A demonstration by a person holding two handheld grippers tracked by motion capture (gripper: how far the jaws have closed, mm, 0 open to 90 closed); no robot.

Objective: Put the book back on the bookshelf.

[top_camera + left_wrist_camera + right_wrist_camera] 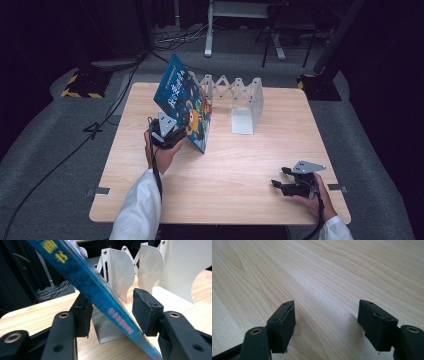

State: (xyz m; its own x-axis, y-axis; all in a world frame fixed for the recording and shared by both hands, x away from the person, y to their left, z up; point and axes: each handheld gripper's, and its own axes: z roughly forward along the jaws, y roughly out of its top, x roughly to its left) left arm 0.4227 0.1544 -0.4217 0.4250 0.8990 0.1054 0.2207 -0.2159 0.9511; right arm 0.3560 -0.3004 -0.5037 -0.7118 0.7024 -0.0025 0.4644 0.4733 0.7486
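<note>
We note a light wooden table (pixel 225 170) on grey carpet (pixel 50 150). At twelve o'clock, a white metal frame (pixel 210 30) stands among loose cables (pixel 175 37); hazard-striped bases (pixel 80 87) sit at ten o'clock. Surroundings dark.

The person wears white sleeves (pixel 136 207) on both forearms. Each hand carries a black gripper, the left gripper (pixel 167 134) and the right gripper (pixel 292 184), each topped by a grey three-cornered plate and trailing a black cable. Their jaws have thick black pads (pixel 283 322), brass-ringed pivot holes and small screw holes.
</note>
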